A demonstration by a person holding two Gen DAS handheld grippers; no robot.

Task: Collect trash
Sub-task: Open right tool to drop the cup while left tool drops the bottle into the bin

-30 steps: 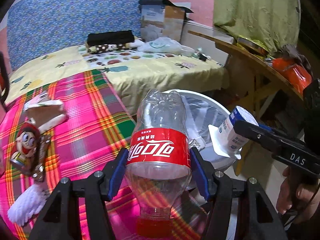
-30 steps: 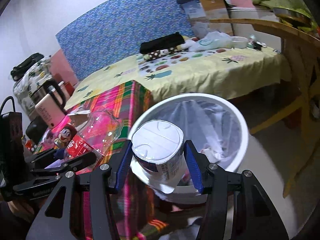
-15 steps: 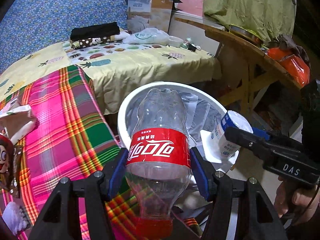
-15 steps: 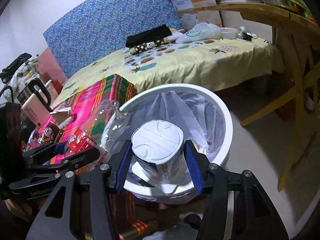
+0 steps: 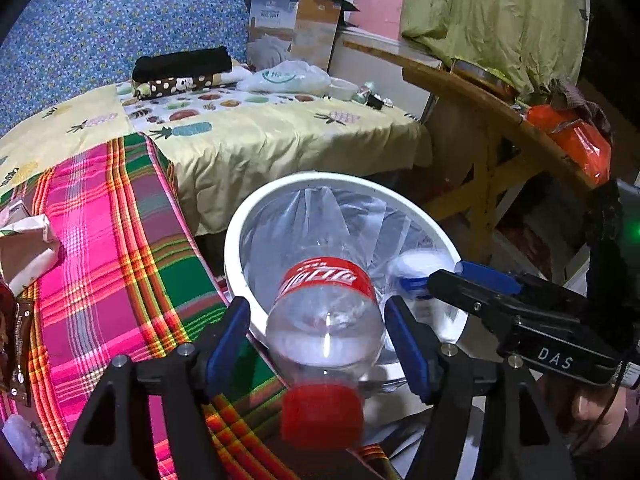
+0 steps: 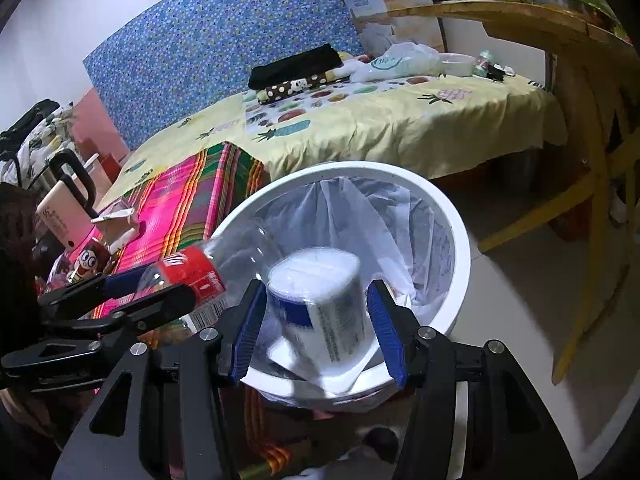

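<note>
- Bottle (image 5: pixel 324 280): a clear plastic soft-drink bottle with a red label and red cap. It lies cap-end toward the camera between the pads of the left claw (image 5: pixel 316 312), base out over the near rim of the bin (image 5: pixel 236 240).
- The left claw's jaws have just been opening. They now stand apart, with a gap on each side of the bottle, so the pads are not pressing it.
- Cup (image 6: pixel 324 320): a white paper cup with blue print and a white lid. It sits tilted between the pads of the right claw (image 6: pixel 316 292), above the bin's mouth.
- The bin is white and round, lined with a thin clear bag. It stands on the floor just beside the tabletop, which has a pink-and-green plaid cloth (image 5: pixel 120 240).
- Both bottle and cup are smeared by blur, and their label text cannot be read.
- I cannot tell whether the right claw's pads are pressing the cup or merely flank it.
- The bin's bottom is hidden behind the bottle and cup.
- Wrappers (image 5: pixel 24 248) at the left edge of the tabletop are cut off.
- Only part of a person's hand (image 5: pixel 596 420) shows, under the right claw's body.
</note>
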